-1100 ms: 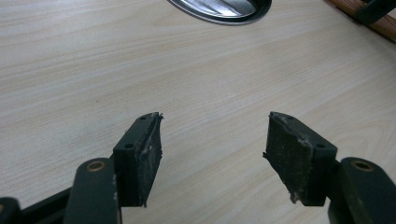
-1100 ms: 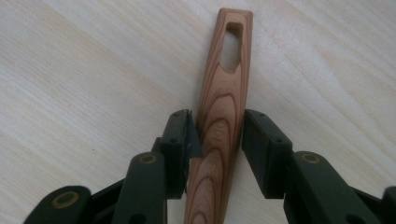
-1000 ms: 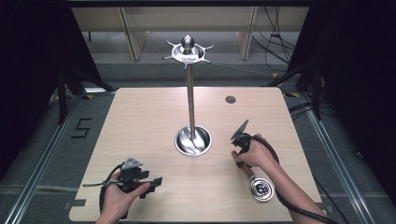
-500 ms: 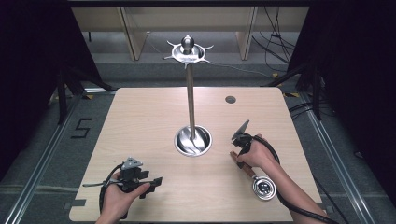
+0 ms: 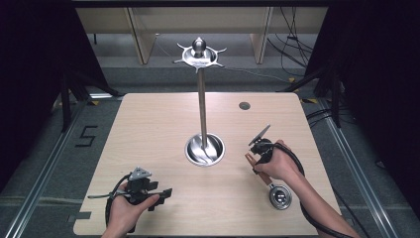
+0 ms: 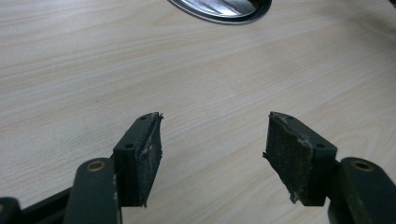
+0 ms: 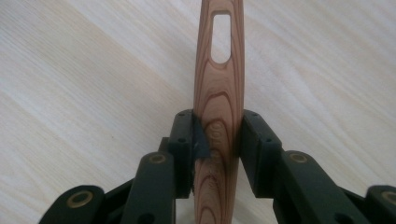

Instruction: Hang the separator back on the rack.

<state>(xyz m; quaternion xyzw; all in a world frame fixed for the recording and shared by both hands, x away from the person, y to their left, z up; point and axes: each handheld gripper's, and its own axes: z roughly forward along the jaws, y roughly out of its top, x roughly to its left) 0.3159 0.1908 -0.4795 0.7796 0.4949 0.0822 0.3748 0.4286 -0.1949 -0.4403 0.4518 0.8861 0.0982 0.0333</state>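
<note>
Tongs in the right hand [image 5: 258, 151] are clamped on the brown wooden handle [image 7: 218, 93] of a small steel strainer ladle, whose round metal bowl [image 5: 280, 197] lies near the right front edge of the pale wooden tabletop [image 5: 148, 129]. In the right gripper view both black pads press the handle's sides below its oblong hanging slot, so the jaws stand at a middling width, having just closed onto the wood. Left tongs [image 6: 212, 149] rest low at the near left, spread wide with nothing between them. By my reading, the pick-up is in hand: the grip is made and the lift is starting. A tall steel utensil stand [image 5: 202, 99] with hooks at its crown [image 5: 199, 53] rises mid-table; next the ladle likely needs raising well up so the slot can catch a hook, keeping the handle from slipping.
</note>
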